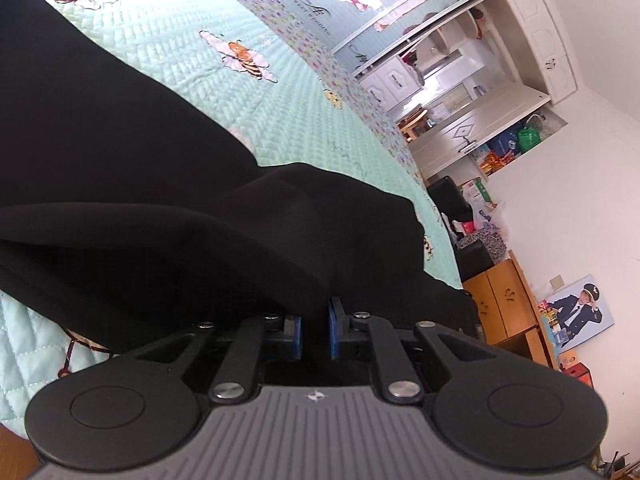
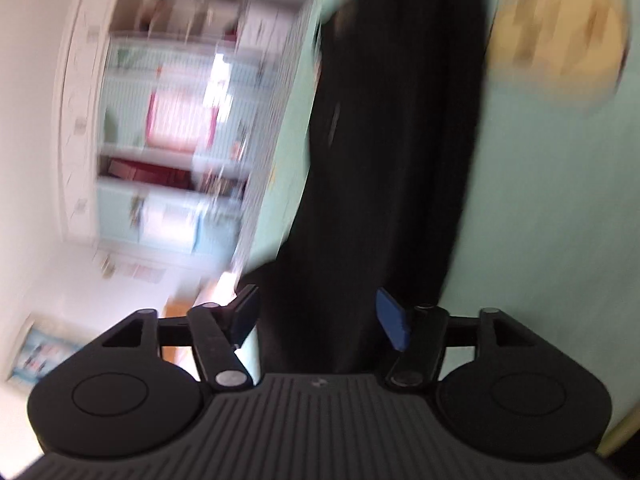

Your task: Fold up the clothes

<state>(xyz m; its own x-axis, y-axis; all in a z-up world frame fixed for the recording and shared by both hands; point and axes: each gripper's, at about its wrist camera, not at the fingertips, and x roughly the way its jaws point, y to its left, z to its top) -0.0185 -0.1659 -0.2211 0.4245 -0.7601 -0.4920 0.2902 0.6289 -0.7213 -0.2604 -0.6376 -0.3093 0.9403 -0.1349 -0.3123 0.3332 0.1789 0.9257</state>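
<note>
A black garment (image 1: 132,168) lies stretched across the mint quilted bedspread (image 1: 280,120). In the left wrist view a raised fold of it runs into my left gripper (image 1: 316,328), whose blue pads (image 1: 333,328) are shut on the cloth. In the right wrist view, which is blurred, the same black garment (image 2: 384,152) lies as two long legs, like trousers, away from me. My right gripper (image 2: 320,320) stands open above it, blue pads (image 2: 394,322) wide apart and nothing pressed between them.
White wardrobes and shelves (image 1: 500,60) stand beyond the bed's far edge. An orange wooden cabinet (image 1: 504,300) is beside the bed, with a picture (image 1: 580,312) on the wall. A yellow patch (image 2: 560,32) shows on the bedspread by the trouser ends.
</note>
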